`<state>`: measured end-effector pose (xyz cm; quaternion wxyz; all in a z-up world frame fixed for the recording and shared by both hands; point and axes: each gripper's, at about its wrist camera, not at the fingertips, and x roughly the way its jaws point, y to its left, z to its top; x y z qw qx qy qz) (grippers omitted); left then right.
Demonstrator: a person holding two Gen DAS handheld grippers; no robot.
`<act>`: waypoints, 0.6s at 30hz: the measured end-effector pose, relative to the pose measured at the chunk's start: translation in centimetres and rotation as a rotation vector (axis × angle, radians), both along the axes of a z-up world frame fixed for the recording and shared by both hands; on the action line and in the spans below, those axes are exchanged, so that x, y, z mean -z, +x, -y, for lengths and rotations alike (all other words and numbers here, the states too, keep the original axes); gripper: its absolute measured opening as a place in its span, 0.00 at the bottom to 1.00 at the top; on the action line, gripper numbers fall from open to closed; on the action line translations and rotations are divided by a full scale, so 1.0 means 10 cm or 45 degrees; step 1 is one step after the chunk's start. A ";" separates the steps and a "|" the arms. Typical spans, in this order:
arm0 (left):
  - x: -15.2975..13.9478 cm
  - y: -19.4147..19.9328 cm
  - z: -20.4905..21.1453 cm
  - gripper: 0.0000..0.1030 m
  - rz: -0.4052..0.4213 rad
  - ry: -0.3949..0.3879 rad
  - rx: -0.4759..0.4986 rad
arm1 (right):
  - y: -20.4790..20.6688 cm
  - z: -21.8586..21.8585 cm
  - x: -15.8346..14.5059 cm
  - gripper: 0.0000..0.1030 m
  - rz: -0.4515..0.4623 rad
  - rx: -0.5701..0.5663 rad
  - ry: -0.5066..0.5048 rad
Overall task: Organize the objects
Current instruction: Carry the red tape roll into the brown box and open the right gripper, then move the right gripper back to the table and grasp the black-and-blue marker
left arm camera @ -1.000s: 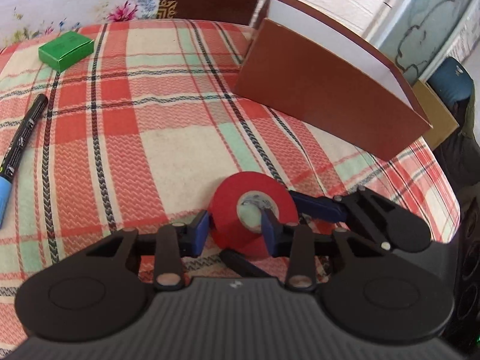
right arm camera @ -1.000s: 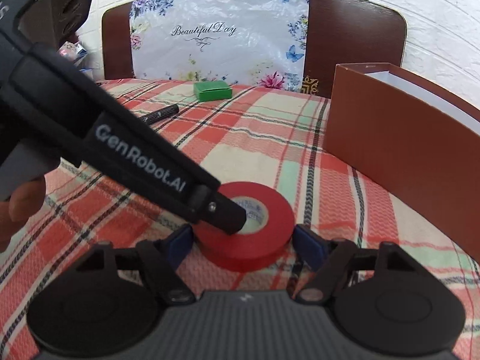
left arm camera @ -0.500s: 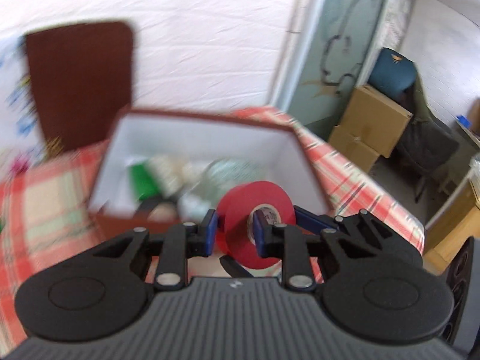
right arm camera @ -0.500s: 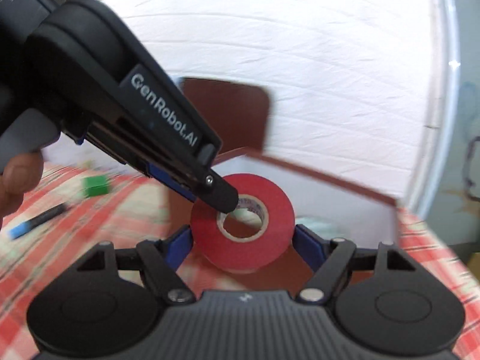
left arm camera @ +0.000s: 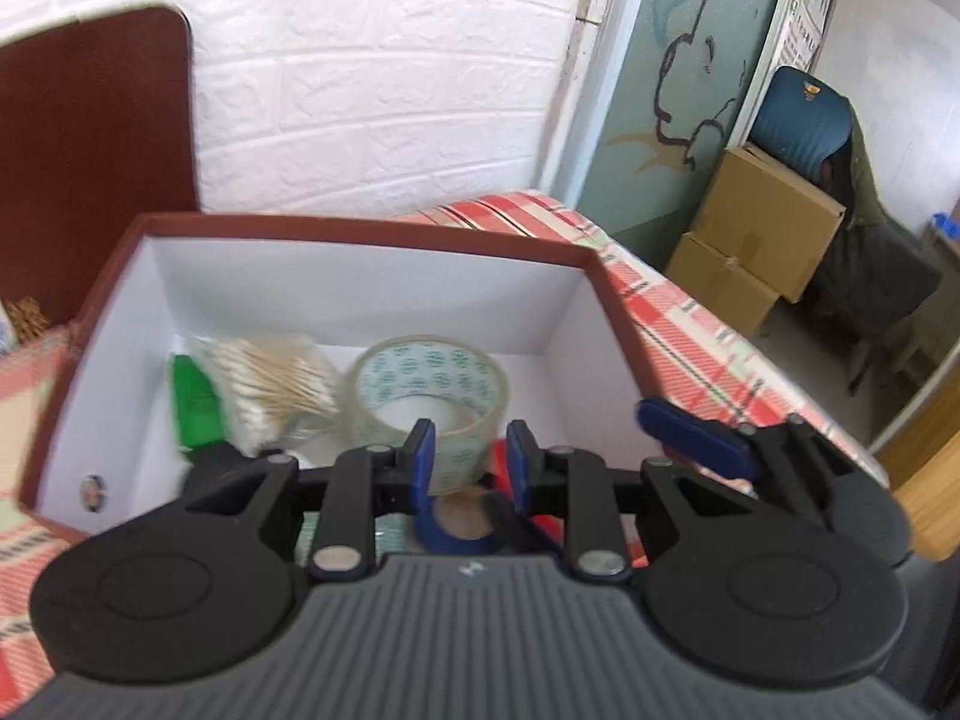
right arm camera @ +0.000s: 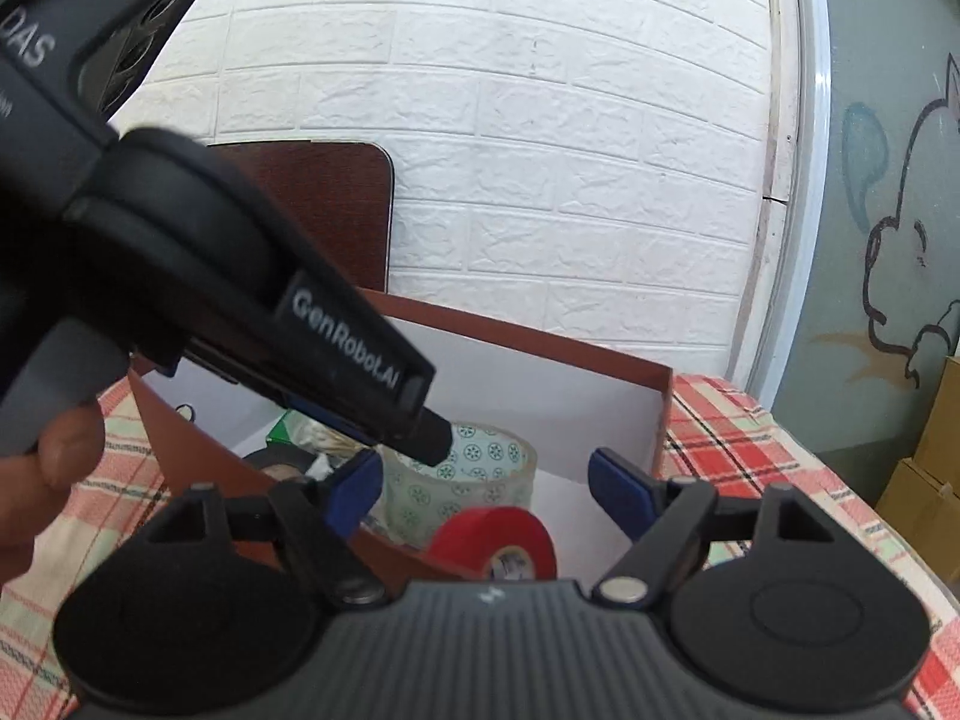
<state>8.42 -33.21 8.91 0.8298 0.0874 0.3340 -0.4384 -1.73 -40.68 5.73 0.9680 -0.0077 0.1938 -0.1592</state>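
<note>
We see the left claw [left arm camera: 471, 459] over the open brown box [left arm camera: 372, 276], its jaws only a narrow gap apart with nothing between them. The right claw [right arm camera: 486, 486] stands wide and empty, its jaws having just opened further. The red tape roll [right arm camera: 492, 534] sits low inside the box, on edge, just beside the clear tape roll [left arm camera: 429, 372]. Cotton swabs [left arm camera: 270, 378] lie further left.
</note>
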 end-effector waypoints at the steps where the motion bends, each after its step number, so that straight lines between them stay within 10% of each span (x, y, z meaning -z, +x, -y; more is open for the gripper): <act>1: -0.02 -0.01 -0.05 0.27 0.018 0.005 -0.010 | -0.03 -0.03 0.00 0.76 0.013 0.003 0.012; 18: 0.04 -0.19 -1.15 0.28 0.148 0.152 -0.287 | -0.51 -0.61 -0.05 0.76 0.028 -0.051 0.185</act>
